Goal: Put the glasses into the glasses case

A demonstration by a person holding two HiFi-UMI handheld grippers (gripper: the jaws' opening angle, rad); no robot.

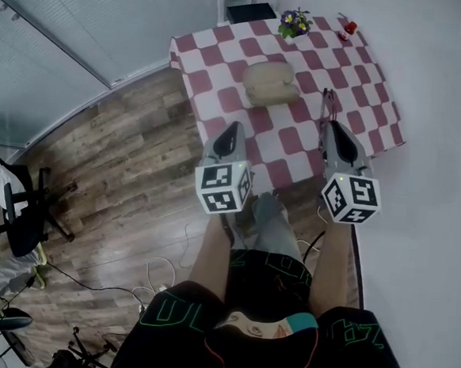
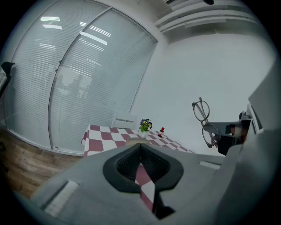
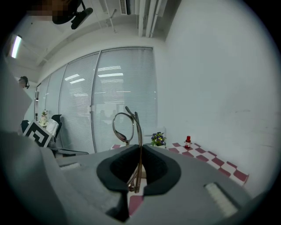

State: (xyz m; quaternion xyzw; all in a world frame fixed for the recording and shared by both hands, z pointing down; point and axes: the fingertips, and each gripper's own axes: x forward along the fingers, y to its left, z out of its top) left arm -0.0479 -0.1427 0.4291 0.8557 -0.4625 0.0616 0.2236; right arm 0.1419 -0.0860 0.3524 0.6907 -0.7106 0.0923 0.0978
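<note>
- Head view: a wood floor, a wall of blinds, and a table under a red-and-white checked cloth (image 1: 224,60); the beige glasses case (image 1: 272,81) lies mid-table, with a flower pot (image 1: 295,21) and a small red bottle (image 1: 350,27) beyond it; the left gripper (image 1: 233,132) and right gripper (image 1: 328,127) hover on the case's near side; the glasses (image 1: 326,103) show only as a thin line.
- Left gripper view: its jaws are together on nothing; the glasses (image 2: 202,112) stand up to the right of the case, lenses in profile.
- Right gripper view: only here is the grip plain; the jaws pinch the folded glasses (image 3: 124,127) low down, lens above; likely light, thin-framed and easily bent, so best held gently at the folded arms, off the lenses.
</note>
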